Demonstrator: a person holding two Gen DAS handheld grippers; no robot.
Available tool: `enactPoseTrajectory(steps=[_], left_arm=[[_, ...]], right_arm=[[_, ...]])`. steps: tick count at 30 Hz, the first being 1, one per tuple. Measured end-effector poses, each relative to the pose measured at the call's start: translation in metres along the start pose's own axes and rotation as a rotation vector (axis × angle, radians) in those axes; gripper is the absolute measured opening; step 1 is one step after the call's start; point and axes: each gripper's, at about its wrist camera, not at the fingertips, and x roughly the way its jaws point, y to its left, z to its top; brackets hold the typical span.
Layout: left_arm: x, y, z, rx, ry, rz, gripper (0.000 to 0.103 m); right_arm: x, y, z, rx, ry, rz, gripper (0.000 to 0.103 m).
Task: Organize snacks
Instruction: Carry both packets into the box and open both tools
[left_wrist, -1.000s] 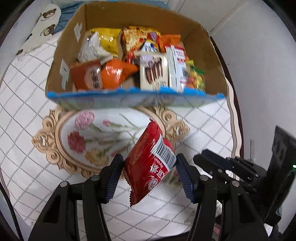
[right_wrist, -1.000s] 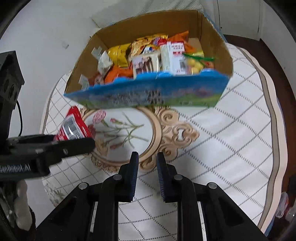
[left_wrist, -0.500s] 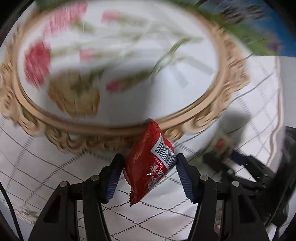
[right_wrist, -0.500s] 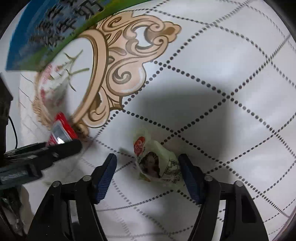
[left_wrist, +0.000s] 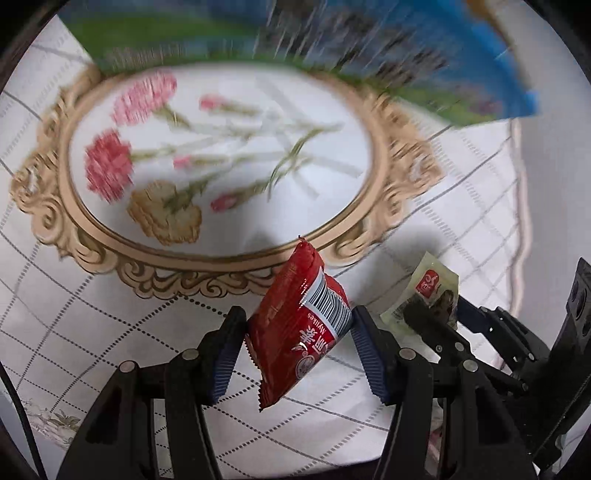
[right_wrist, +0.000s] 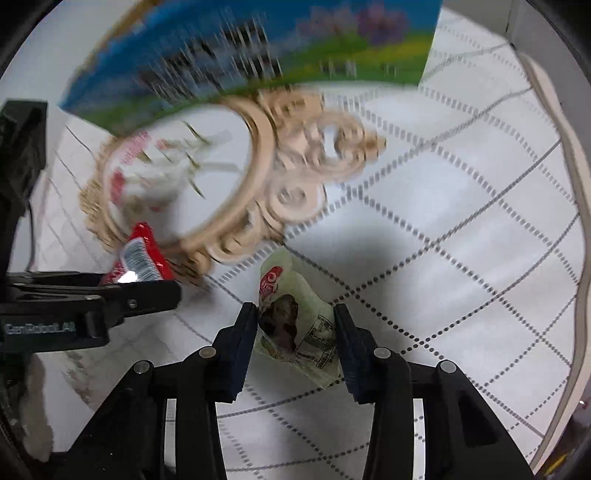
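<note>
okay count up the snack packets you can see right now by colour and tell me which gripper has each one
Red packet: 1, clamped in the left gripper
Pale green packet: 1, clamped in the right gripper
Total: 2 packets, both above the tablecloth. The box shows only its blurred printed side, so nothing inside it is counted.

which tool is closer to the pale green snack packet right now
Right. The right tool has the pale green snack packet between its fingers. The left tool sits beside it, gripping the red snack packet.
</note>
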Motion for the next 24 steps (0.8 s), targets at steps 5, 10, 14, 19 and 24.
enactPoseTrajectory(steps=[5,10,14,19,24], left_arm=[[-0.077,-0.013,0.024,0.039,-0.116,-0.074,0.056],[-0.150,-0.020,0.086,0.096,-0.264,-0.037,0.056],[-0.165,-0.011,0.147,0.093,-0.308,0.046,0.056],[-0.149,0.014,0.226,0.047,-0.268,0.117,0.056],[-0.125,0.028,0.279,0.001,-0.221,0.147,0.057]], right_arm=[[-0.079,0.013,0.042,-0.030,-0.152,0.068,0.044],[-0.128,0.020,0.112,-0.067,-0.290,0.039,0.044],[-0.136,0.015,0.186,-0.084,-0.337,-0.061,0.044],[-0.116,-0.003,0.262,-0.071,-0.301,-0.162,0.044],[-0.085,-0.020,0.305,-0.033,-0.238,-0.200,0.044]])
